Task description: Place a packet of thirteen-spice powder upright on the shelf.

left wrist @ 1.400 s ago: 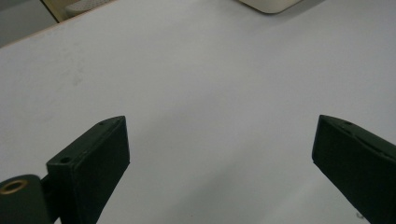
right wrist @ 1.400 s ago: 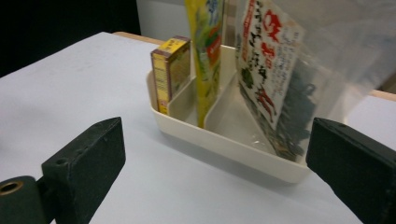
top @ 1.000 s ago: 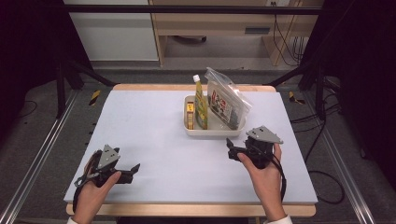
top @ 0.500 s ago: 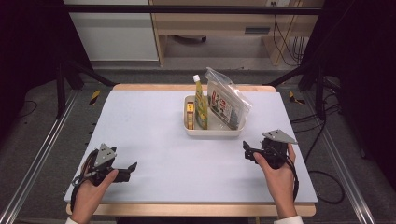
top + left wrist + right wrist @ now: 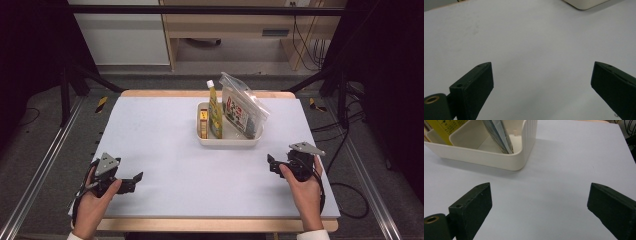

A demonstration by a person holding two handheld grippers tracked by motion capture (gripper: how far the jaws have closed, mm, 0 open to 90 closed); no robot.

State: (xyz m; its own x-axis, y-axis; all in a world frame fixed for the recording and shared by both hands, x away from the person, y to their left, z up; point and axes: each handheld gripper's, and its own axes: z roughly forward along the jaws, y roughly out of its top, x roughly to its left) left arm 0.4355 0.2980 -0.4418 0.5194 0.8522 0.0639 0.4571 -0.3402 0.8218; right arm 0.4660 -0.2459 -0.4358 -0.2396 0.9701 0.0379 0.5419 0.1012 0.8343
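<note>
A cream bin point(image 5: 229, 140) sits on the white table mat, right of centre toward the back. In it stand a yellow squeeze bottle point(image 5: 215, 110), a clear zip bag point(image 5: 242, 112) of dark contents and a small orange-brown box point(image 5: 203, 122). My left gripper point(image 5: 136, 179) rests near the front left of the mat, held by a hand, open and empty. My right gripper point(image 5: 270, 162) is at the front right, open and empty, a short way from the bin's near right corner point(image 5: 522, 161). In the left gripper view the jaws stand wide apart point(image 5: 541, 82) over bare mat.
The mat point(image 5: 165, 145) covers a wooden table with edges at front and back. Metal rails point(image 5: 35, 175) run along both sides on the floor. Cables point(image 5: 345, 190) trail at the right. A wooden cabinet point(image 5: 235, 25) stands behind the table.
My right gripper has drawn back from the bin toward the front right of the mat. My left gripper slid a little farther toward the front left. Both stay open.
</note>
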